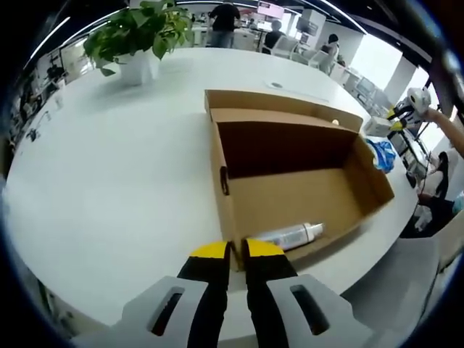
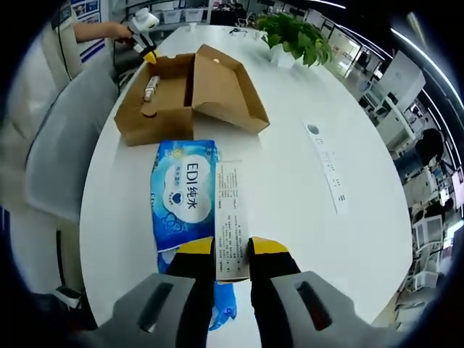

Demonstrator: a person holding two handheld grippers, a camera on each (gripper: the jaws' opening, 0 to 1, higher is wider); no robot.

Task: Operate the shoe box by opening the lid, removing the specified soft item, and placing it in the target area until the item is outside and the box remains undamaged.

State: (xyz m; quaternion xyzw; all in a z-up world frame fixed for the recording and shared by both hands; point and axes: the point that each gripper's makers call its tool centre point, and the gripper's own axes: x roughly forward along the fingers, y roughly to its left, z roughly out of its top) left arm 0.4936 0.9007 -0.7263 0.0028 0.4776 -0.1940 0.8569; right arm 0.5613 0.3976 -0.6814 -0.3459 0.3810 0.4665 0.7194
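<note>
Two grippers: my left gripper (image 1: pixel 237 250) has its fingers clamped on the open shoe box (image 1: pixel 290 181) wall near the counter (image 1: pixel 109 181) edge; my right gripper (image 2: pixel 232 250) pinches the wipes pack (image 2: pixel 192 199), lying outside the box.

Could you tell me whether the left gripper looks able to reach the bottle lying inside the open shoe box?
Probably yes. The shoe box lid is folded back, and the bottle lies uncovered just beyond the left gripper, which is at the box's near wall.
</note>
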